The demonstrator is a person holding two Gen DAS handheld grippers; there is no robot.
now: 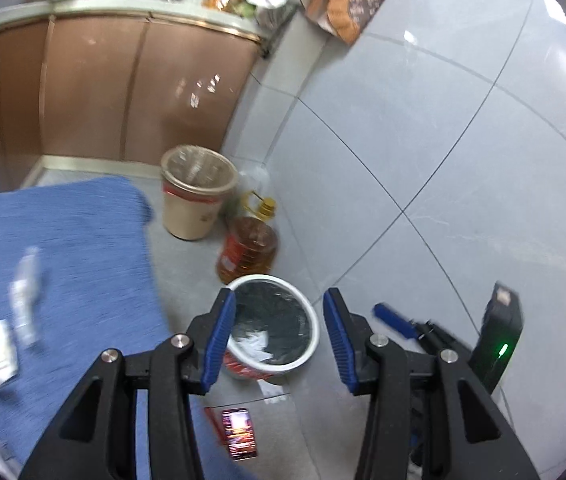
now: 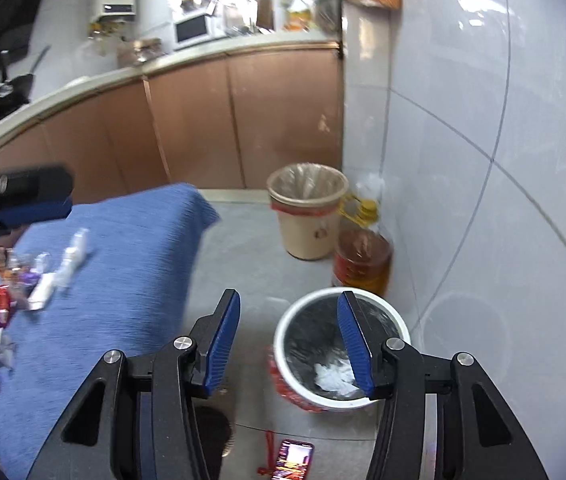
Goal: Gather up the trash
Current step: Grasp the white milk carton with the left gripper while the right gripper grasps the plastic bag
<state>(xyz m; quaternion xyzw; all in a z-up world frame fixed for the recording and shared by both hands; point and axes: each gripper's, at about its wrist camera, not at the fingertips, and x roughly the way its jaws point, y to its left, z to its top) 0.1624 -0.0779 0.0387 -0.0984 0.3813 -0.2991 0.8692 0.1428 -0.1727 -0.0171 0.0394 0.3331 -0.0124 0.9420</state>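
Observation:
A white-rimmed trash bin [image 1: 315, 332] with a black liner stands on the floor and holds crumpled white paper [image 2: 333, 378]; it also shows in the right wrist view [image 2: 283, 332]. My left gripper [image 1: 279, 300] is open and empty above the bin. My right gripper [image 2: 289, 300] is open and empty, just left of and above the bin. Wrappers and small bottles [image 2: 43, 280] lie scattered on the blue-covered table [image 2: 131, 264]; some show blurred in the left wrist view [image 1: 23, 300].
A beige lined bin [image 2: 307, 216] and a cooking oil jug [image 2: 363, 260] stand against the tiled wall by brown cabinets [image 2: 243, 120]. A phone [image 2: 293, 460] lies on the floor. The other gripper's finger [image 1: 397, 320] shows at right.

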